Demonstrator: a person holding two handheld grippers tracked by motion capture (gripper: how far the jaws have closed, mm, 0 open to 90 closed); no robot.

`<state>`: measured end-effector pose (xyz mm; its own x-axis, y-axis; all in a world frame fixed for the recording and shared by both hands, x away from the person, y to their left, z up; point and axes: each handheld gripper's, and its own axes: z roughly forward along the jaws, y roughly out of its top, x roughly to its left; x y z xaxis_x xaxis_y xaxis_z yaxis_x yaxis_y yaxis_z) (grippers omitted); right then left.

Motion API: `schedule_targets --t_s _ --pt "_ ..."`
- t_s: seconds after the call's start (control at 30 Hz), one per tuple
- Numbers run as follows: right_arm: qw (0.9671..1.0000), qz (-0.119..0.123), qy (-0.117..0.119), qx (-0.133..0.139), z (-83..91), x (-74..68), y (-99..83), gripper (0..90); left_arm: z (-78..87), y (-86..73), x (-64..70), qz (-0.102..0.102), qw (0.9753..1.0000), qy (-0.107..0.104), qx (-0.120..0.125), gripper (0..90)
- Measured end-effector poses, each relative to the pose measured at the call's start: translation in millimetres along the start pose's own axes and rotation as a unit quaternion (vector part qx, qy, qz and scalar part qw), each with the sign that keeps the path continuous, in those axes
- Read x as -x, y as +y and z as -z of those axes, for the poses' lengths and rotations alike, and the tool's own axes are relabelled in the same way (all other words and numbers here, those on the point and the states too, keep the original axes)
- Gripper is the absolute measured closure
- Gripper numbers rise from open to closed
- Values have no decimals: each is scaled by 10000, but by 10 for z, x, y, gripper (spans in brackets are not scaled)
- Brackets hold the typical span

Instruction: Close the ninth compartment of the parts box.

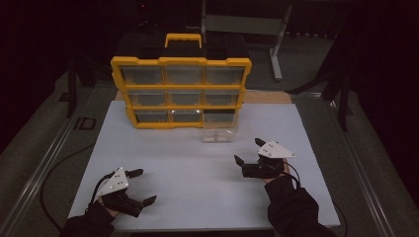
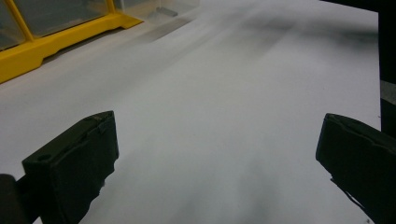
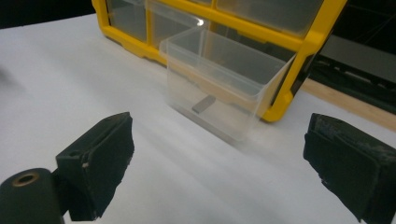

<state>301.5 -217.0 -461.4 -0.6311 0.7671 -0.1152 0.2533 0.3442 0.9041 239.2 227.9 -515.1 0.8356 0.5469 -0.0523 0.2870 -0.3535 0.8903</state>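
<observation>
A yellow organizer (image 1: 181,89) with clear drawers stands upright at the back of the white board (image 1: 197,168). One clear drawer (image 1: 220,131) is pulled out in front of its lower right slot and rests on the board; a small flat grey piece (image 3: 203,104) lies inside the clear drawer (image 3: 224,84). My right gripper (image 1: 248,151) is open, below and right of that drawer, its jaws wide apart with nothing between them. My left gripper (image 1: 141,186) is open near the board's front left, over bare board (image 2: 224,116), holding nothing.
The organizer's yellow frame (image 2: 51,44) lies far ahead of the left gripper. A metal stand (image 1: 276,44) and dark floor sit behind the table. Metal rails (image 1: 44,163) run along the table's sides. A cable (image 1: 54,173) trails off the left.
</observation>
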Motion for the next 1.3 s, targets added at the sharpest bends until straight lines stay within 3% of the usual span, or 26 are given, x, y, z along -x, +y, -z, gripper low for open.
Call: schedule_targets --t_s 0.73,1.3 --pt "9988 -154 -8 -464 -399 -30 -204 82 2 -2 -1 -10 10000 -5 -23 0" --pt "9965 -221 -8 -812 -578 -61 -242 83 4 -3 3 -15 10000 -18 -14 0"
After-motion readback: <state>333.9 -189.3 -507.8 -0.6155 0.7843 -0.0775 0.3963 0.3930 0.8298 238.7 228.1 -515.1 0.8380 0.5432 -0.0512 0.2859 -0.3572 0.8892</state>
